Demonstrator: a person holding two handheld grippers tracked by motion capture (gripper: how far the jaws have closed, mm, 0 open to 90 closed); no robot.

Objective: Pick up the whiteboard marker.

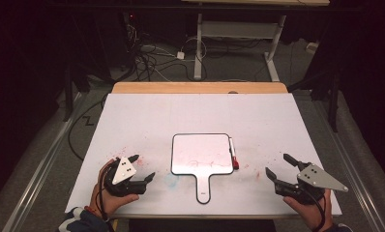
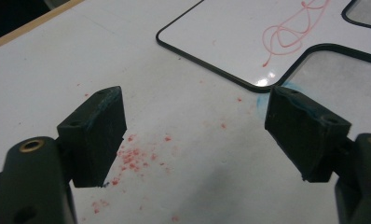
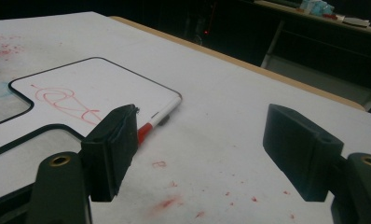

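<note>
Where the left finger (image 3: 113, 149) stands, the marker (image 3: 161, 115) is half hidden.

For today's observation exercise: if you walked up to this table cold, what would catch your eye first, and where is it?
First, the paddle-shaped whiteboard at the middle of the white table, handle toward the person, with a red scribble on it. A red-capped marker lies along its right edge. Red specks dot the table near the left claw, and both it and the right claw rest open at the near corners, holding nothing.
</note>
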